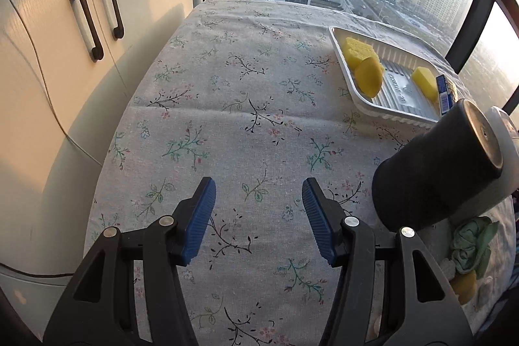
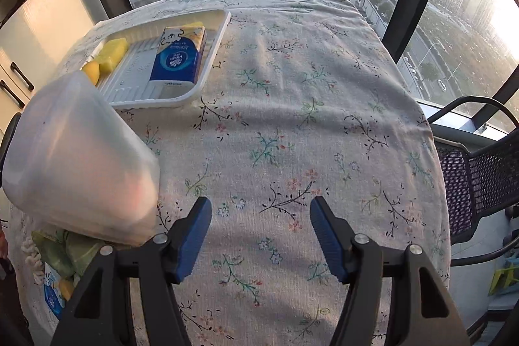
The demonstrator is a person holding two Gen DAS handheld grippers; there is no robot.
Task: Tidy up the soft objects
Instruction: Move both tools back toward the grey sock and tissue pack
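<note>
Both my tongs hang released over the flowered table (image 2: 308, 119), blue pads spread wide and gripping nothing: the left tongs (image 1: 259, 219) over the near left stretch of cloth, the right tongs (image 2: 261, 237) over the near middle. I judge I am between placements. The white tray (image 2: 207, 67) at the far side already carries yellow sponges (image 1: 366, 67) and a blue tissue pack (image 2: 176, 57), while a small pile of soft things is not yet sorted. That pile lies at the near edge between my two tools: a crumpled green cloth (image 1: 472, 244), another yellow sponge (image 1: 465, 284) just beside it, and what looks like a second blue tissue pack (image 2: 53, 297) partly hidden under the cloth. The body of each tool blocks much of the pile from the other's view, so I cannot tell all that is in it. Next I would swing one pair of tongs down to the pile, most likely onto the green cloth on top, pinch a fold and carry it to the tray's bare ribbed middle.
</note>
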